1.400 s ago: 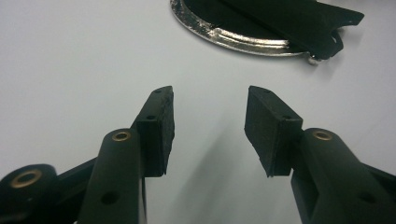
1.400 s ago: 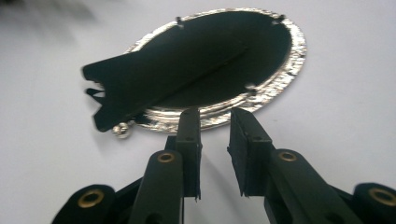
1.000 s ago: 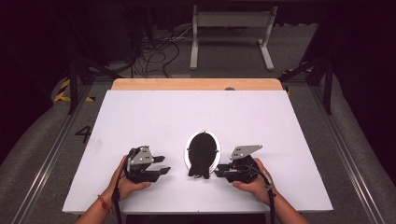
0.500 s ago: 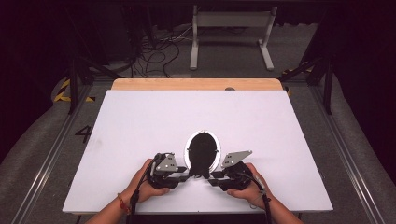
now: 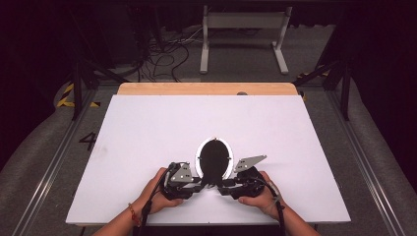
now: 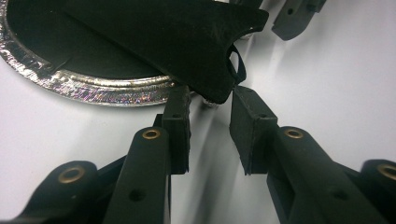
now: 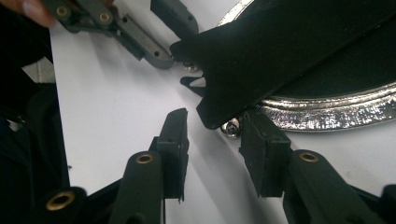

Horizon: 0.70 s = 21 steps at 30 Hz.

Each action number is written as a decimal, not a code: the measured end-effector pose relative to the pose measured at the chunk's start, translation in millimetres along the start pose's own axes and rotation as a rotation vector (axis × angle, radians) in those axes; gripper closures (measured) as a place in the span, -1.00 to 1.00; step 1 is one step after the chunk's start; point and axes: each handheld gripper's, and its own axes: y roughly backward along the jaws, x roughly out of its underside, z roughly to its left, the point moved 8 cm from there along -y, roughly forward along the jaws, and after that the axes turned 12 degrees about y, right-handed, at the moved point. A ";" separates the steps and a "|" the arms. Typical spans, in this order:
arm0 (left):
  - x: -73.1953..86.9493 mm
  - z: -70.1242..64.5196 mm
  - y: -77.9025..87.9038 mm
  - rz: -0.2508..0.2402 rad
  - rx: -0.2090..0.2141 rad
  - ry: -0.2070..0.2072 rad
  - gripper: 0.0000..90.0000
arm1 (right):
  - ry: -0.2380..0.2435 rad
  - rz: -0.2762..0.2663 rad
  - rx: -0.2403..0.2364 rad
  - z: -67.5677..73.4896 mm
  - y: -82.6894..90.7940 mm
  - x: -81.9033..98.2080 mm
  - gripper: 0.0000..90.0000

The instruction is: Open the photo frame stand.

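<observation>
Brackets the black velvet stand flap of the oval silver-rimmed frame, mid near edge of the white tabletop, left gripper newly slid in, jaws narrowing, right gripper widening, neither clamped yet, so ready to grasp.

Lab: white table, floor rails, loose cables.

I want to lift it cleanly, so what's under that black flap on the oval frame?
Under the black flap lie the frame's black back, its silver rim and white table. A screw head peeks out; whatever else the flap covers is hidden.
</observation>
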 end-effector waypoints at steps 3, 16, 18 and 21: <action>0.0 -1.3 -1.4 0.002 0.005 0.008 0.53 | -0.068 -0.026 -0.044 -2.5 0.4 0.1 0.27; 0.1 3.3 6.3 -0.017 0.000 -0.003 0.60 | -0.311 -0.167 -0.125 -15.4 -3.3 -14.4 0.22; 1.1 7.8 10.8 -0.024 -0.012 0.007 0.59 | -0.355 -0.200 -0.147 -18.0 -3.4 -16.0 0.19; 3.0 18.4 16.7 -0.044 -0.036 0.046 0.52 | -0.404 -0.227 -0.140 -20.4 -2.8 -19.2 0.14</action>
